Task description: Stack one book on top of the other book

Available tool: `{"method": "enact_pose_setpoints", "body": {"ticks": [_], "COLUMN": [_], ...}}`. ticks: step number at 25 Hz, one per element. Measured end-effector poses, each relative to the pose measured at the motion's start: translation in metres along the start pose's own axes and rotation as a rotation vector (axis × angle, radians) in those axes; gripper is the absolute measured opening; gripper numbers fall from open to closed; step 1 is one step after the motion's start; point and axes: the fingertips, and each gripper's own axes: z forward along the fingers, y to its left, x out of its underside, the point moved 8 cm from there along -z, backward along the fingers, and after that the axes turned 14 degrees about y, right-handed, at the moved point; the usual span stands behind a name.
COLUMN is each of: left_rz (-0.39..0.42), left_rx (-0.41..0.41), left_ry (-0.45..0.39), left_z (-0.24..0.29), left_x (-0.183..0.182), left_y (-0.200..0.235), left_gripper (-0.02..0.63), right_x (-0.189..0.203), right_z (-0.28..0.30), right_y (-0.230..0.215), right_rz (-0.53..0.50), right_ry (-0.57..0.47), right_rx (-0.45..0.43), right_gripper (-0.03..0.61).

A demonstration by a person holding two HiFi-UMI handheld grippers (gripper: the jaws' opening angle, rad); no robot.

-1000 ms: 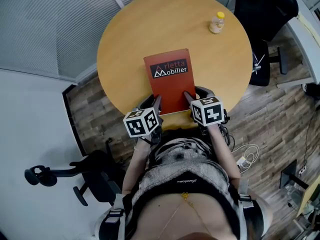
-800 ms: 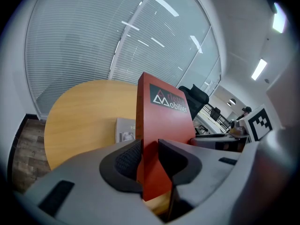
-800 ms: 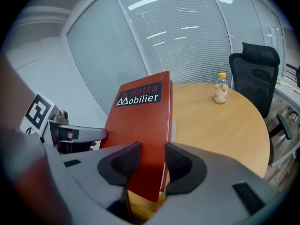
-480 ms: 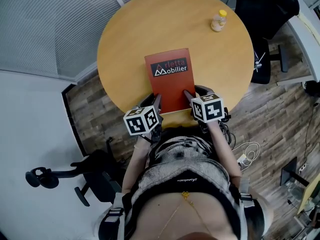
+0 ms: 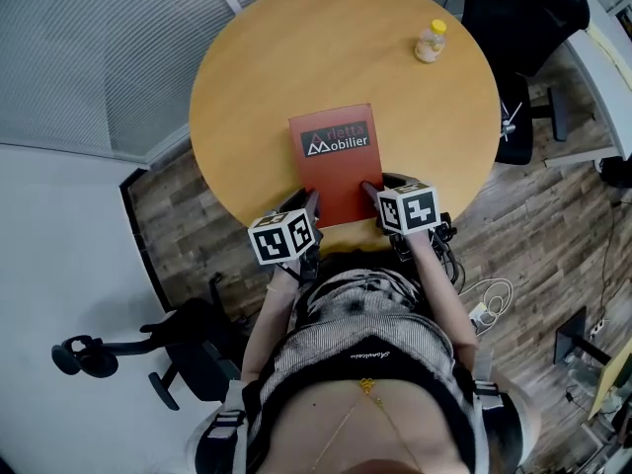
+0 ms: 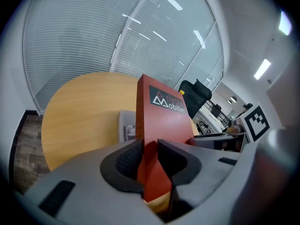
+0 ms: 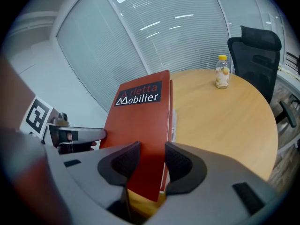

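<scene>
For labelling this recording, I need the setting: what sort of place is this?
Probably an office meeting room: a round wooden table, a black office chair beside it, and window blinds along the wall.

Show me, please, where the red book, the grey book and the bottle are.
red book [image 5: 336,178], head view, bare cover below the title.
grey book [image 6: 126,124], left gripper view, exposed cover.
bottle [image 5: 429,47], head view, its body.

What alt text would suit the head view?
Seen from above, a person holds a red book by its near edge, left gripper and right gripper each clamped on a corner, over a round wooden table with a small bottle near its far edge.
</scene>
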Motion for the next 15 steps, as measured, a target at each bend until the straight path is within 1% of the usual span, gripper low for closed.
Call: {"method": "enact_pose_setpoints", "body": {"ticks": [3, 11, 15], "left_rz": [-0.009, -0.026, -0.046], "left_rx": [0.000, -0.008, -0.003], "left_ry": [0.020, 0.075, 0.098], "left_z": [0.004, 0.021, 0.028], "left_x": [0.003, 0.008, 0.011], "left_y": [0.005, 0.019, 0.027], "left_gripper": [0.114, 0.112, 0.110], "right_x": [0.003, 0.006, 0.008], "right_z": [0.009, 0.031, 0.044], "right_y": [-0.002, -0.007, -0.010], "right_rz": [0.025, 0.037, 0.063], "right_ry": [0.034, 0.095, 0.126], "right_rx": [-0.013, -0.008, -0.028], "right_gripper": [0.167, 0.167, 0.167]}}
